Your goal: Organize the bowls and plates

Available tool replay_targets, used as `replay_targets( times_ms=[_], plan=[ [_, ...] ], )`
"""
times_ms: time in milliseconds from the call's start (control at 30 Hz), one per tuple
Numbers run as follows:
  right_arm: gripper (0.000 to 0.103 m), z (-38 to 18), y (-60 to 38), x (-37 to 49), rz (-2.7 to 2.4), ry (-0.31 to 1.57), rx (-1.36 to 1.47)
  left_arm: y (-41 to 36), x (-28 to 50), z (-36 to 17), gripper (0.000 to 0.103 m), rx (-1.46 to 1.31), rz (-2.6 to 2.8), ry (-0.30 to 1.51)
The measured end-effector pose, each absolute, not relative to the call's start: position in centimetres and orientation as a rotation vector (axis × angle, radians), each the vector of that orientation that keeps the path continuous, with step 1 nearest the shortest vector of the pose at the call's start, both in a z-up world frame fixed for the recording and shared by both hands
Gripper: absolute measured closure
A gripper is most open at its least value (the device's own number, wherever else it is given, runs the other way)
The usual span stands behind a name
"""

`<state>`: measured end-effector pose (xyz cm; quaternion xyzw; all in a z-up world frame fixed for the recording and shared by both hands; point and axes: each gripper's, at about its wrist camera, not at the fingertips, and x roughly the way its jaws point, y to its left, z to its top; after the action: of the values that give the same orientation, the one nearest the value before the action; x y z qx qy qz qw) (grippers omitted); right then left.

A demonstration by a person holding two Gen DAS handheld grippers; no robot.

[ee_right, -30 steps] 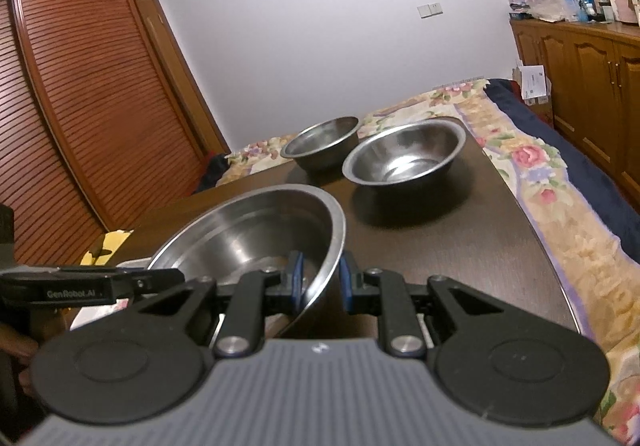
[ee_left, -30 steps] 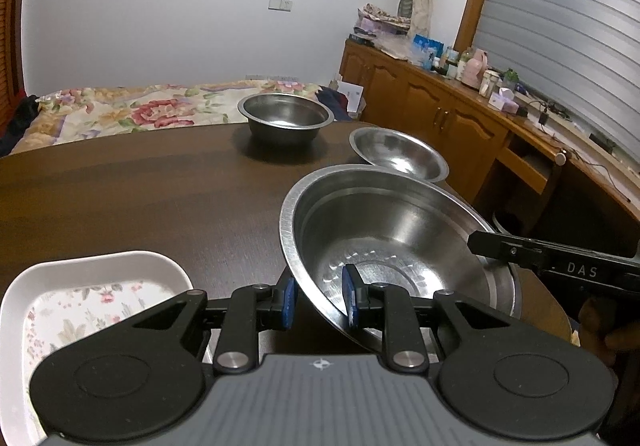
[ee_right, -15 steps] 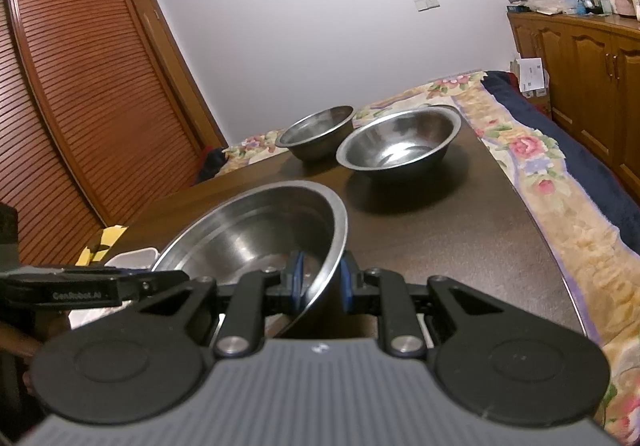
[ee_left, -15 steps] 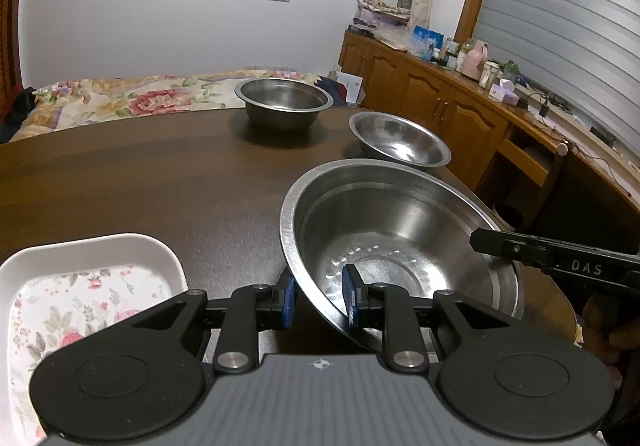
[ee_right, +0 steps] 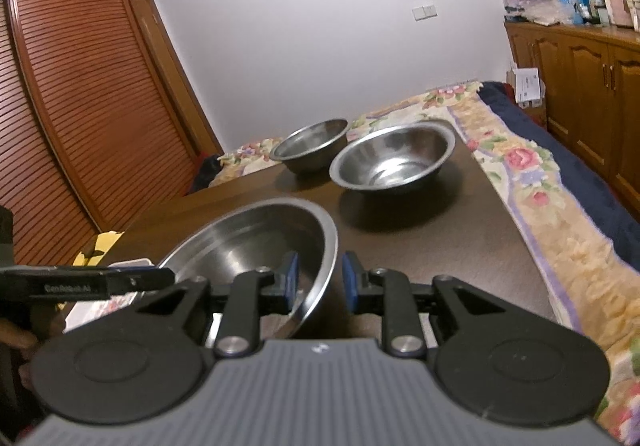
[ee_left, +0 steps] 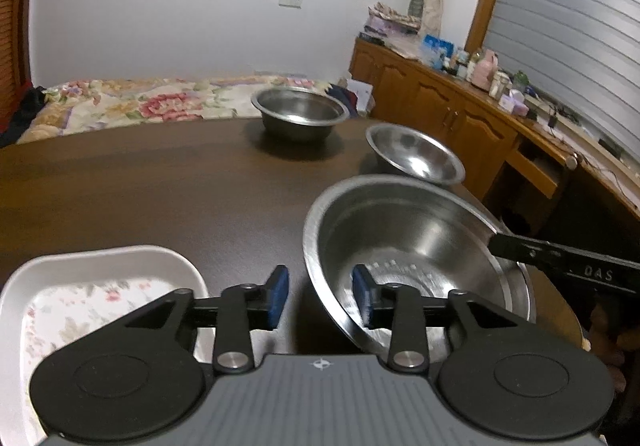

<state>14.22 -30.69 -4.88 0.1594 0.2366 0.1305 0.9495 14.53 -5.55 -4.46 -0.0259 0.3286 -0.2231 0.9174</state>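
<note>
Both grippers, left gripper (ee_left: 320, 296) and right gripper (ee_right: 318, 280), had just opened, releasing the large stainless-steel bowl (ee_left: 416, 250) onto the dark wooden desk (ee_left: 140, 198), lower right of frame.

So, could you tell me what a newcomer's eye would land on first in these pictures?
First, the large steel bowl in the foreground on the dark wooden table, its rim straddled on opposite sides by the open jaws of the left gripper and right gripper. Next, two smaller steel bowls stand beyond it.
</note>
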Motion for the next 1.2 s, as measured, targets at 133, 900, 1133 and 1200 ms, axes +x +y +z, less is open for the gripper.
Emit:
replay_targets(
  times_ms=[133,900,1133,1200],
  plan=[
    [0.077,-3.8,-31.2,14.5,0.26,0.455,0.302,-4.8,15.2,-3.5,0.058,-0.049,-0.443,0.65],
    [0.059,-2.9,-34.5,21.8,0.22,0.408,0.199,-8.5,21.8,1.0,0.058,0.119,-0.496,0.625],
    [0.057,-3.5,-35.2,23.5,0.2,0.43,0.207,-10.3,23.9,0.3,0.058,0.126,-0.528,0.655],
    [0.057,-3.8,-35.6,23.9,0.193,0.436,0.212,-10.8,24.5,0.2,0.058,0.128,-0.534,0.661]
  ],
)
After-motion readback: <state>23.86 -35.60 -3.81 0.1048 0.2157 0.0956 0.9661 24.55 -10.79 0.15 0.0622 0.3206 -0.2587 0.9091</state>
